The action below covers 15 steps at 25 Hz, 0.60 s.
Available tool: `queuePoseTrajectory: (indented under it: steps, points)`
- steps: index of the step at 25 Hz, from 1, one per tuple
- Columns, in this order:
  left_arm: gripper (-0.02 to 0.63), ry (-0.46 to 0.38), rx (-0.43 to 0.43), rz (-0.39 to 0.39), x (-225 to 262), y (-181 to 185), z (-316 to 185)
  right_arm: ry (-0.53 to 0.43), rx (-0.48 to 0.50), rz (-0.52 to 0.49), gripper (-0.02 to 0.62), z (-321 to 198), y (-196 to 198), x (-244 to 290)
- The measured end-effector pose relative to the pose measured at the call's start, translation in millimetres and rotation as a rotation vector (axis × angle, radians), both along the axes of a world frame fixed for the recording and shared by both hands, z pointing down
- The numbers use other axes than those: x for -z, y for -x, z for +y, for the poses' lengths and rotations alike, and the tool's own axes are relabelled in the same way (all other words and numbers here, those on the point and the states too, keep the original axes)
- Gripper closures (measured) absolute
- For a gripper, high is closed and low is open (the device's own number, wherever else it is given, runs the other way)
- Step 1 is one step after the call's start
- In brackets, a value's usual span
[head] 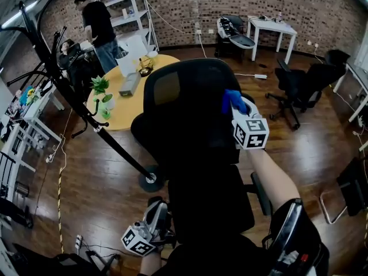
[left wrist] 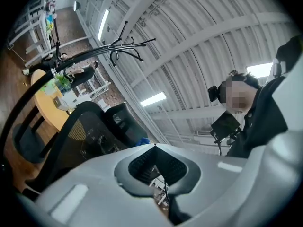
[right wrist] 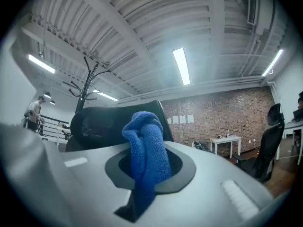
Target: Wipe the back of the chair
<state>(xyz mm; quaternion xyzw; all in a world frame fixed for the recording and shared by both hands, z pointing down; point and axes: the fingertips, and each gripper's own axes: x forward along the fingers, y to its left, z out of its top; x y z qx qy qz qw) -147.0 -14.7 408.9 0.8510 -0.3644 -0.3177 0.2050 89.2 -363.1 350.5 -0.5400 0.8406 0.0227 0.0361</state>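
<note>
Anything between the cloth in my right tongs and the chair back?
Nothing visible. The right tongs grip the blue cloth right at the chair back, by its right edge, with no object between them.

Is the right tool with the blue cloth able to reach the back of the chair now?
Probably yes: the right tool holds the blue cloth beside the right edge of the chair back, and nothing stands between them.
</note>
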Motion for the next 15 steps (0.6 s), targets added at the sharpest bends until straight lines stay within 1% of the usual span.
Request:
queuePoseTrajectory:
  steps: [2,4,6,8,9,11,15]
  points:
    - [0.614,-0.008,-0.033,-0.002,2.9,-12.9,-5.2,-0.004,-0.007,0.036,0.560,2.7,-8.3,-0.6]
    - [0.614,-0.015,-0.052,-0.001,6.8,-22.1,-7.3,-0.004,-0.015,0.042,0.560,3.7,-12.2,0.5]
    - [0.614,-0.014,-0.055,-0.006,7.9,-25.3,-6.2,0.007,-0.006,-0.004,0.560,7.9,-13.6,-1.5]
    - [0.614,-0.005,-0.043,-0.010,6.8,-21.7,-4.0,0.032,0.073,-0.077,0.560,16.8,0.3,-10.4]
    - [0.614,0.000,-0.031,-0.009,6.0,-17.7,-2.7,0.044,0.131,-0.092,0.560,22.3,15.1,-17.4]
    - [0.614,0.011,0.005,-0.004,3.7,-6.3,1.7,0.065,0.242,-0.081,0.560,33.9,56.3,-33.3]
    - [0.614,0.025,0.106,0.004,-0.7,22.0,14.4,0.096,0.443,-0.063,0.560,62.1,161.3,-51.1]
